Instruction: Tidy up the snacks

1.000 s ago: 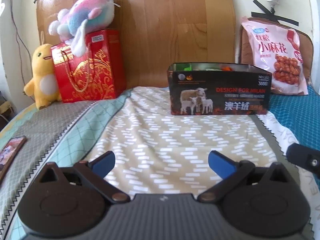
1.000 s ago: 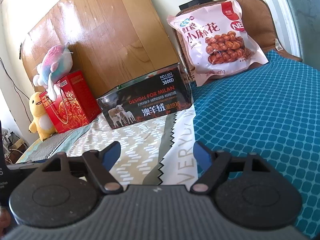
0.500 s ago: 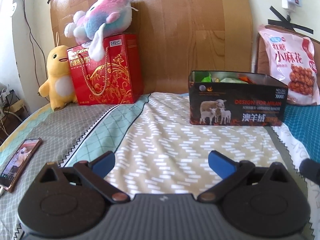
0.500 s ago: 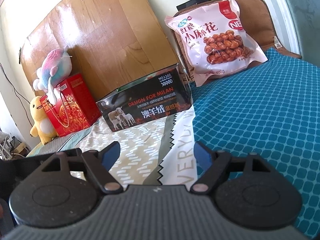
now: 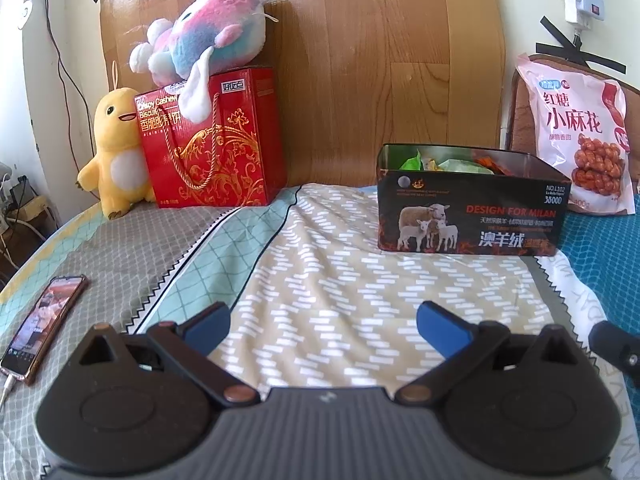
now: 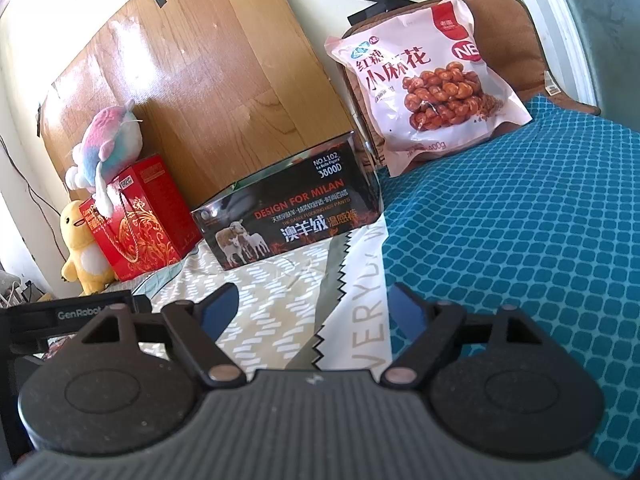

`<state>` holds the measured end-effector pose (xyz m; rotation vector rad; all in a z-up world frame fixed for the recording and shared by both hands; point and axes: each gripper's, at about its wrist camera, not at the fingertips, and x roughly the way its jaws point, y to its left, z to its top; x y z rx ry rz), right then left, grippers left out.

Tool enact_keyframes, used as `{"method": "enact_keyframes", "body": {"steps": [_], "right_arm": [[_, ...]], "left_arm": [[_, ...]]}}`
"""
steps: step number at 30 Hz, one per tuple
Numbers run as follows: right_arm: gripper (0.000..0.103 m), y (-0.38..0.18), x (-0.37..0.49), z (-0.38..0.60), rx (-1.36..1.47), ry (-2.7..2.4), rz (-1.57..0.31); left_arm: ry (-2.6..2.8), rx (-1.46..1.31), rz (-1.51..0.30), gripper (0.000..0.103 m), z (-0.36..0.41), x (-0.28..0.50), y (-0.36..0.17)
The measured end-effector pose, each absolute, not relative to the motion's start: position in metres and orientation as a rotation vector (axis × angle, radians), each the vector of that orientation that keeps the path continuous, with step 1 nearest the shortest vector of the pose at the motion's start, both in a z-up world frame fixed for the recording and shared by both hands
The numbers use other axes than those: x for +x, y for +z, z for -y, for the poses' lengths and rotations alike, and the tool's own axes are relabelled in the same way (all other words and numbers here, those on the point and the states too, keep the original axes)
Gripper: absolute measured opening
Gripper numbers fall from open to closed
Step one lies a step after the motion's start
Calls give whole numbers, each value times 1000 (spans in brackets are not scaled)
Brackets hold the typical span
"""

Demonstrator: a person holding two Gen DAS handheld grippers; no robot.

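Observation:
A black open-topped box (image 5: 472, 216) printed with sheep stands on the bed, with several snack packets (image 5: 448, 164) showing inside it. The same box (image 6: 288, 220) appears in the right wrist view. A large pink snack bag (image 5: 580, 136) (image 6: 428, 84) leans against a brown cushion behind it. A red cashew-biscuit gift box (image 5: 212, 144) (image 6: 136, 220) stands at the left by the headboard. My left gripper (image 5: 324, 326) is open and empty, well short of the black box. My right gripper (image 6: 316, 308) is open and empty too, over the sheet's edge.
A pastel plush (image 5: 204, 36) lies on the red box and a yellow duck plush (image 5: 116, 148) stands beside it. A phone (image 5: 44, 324) lies on the bed at the left. The wooden headboard (image 5: 360, 60) closes the far side. A teal mat (image 6: 520, 240) covers the right.
The left wrist view has risen and swung left: the black box sits further right and its contents show, and the phone has come into view. The right gripper has barely moved.

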<state>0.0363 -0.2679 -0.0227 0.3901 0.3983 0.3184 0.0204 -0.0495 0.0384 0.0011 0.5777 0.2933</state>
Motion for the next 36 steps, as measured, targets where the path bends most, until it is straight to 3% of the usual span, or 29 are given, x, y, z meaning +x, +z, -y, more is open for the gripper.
{"method": "enact_keyframes", "body": {"steps": [36], "right_arm": [[88,-20,34,270,399,312,-380]], "left_arm": [[248,19,-569,103,54,4,48]]}}
